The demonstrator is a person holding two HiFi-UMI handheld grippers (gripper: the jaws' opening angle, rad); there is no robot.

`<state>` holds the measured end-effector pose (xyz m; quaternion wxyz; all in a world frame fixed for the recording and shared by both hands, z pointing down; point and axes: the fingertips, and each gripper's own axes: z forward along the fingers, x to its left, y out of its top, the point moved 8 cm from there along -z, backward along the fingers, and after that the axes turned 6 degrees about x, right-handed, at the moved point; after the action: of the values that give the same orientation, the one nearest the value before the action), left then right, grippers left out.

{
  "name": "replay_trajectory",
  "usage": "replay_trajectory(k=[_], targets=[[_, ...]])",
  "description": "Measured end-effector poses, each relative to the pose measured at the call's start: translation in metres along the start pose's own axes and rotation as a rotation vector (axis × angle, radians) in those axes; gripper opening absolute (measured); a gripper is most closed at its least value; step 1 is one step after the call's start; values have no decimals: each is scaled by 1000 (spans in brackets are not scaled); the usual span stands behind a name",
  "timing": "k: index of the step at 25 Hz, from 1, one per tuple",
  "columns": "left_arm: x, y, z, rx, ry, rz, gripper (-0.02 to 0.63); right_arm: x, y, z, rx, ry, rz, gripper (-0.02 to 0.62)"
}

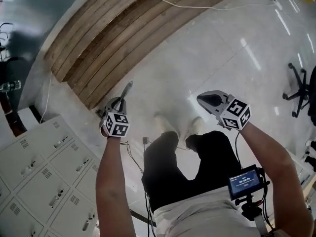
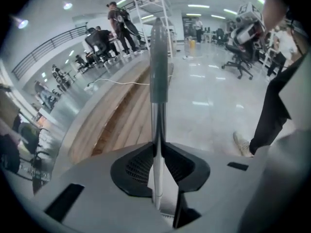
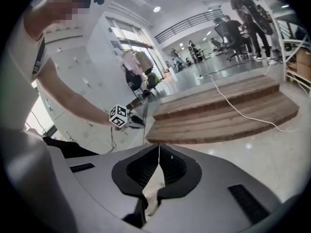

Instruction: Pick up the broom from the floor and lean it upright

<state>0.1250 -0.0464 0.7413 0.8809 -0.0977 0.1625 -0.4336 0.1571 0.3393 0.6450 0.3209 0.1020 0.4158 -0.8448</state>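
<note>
The left gripper [image 2: 156, 142] was clamped on the broom handle [image 2: 158, 72], a thin metal pole capped with a grey sleeve that pointed out along the wooden steps [image 2: 121, 115]. The pole looked stiff, light and slick, so I judged the sleeve a surer hold than the bare metal. The right gripper [image 3: 159, 147] was closed on nothing, facing the steps' front. Only the left gripper view showed the pads pinching the pole. From the head view, just the handle's tip showed by the steps' lower corner. No view showed the bristles.

glossy floor [image 1: 237, 63], curved wooden steps [image 1: 123, 28], pale lockers [image 1: 44, 181].
</note>
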Motion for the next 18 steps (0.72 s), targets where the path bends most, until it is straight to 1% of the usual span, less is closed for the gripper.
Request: replay_trajectory(k=[4, 6, 7, 8, 11, 13, 15, 18], targets=[[40, -52, -78, -62, 113, -211, 74, 59, 63, 12, 97, 113, -97, 15], [57, -83, -113, -83, 176, -342, 74, 88, 94, 20, 135, 167, -148, 16], [65, -100, -131, -93, 218, -431, 74, 100, 111, 25, 155, 194, -181, 17], [71, -118, -149, -104, 267, -539, 74, 111, 131, 30, 176, 224, -222, 16], [74, -169, -197, -129, 410, -880, 74, 138, 191, 52, 224, 305, -345, 16], [69, -197, -222, -134, 465, -1047, 74, 161, 226, 70, 223, 350, -391, 15], [62, -218, -245, -133, 502, -1170, 74, 188, 255, 89, 213, 409, -424, 17], [44, -240, -274, -129, 550, -1306, 74, 230, 285, 121, 216, 525, -495, 16]])
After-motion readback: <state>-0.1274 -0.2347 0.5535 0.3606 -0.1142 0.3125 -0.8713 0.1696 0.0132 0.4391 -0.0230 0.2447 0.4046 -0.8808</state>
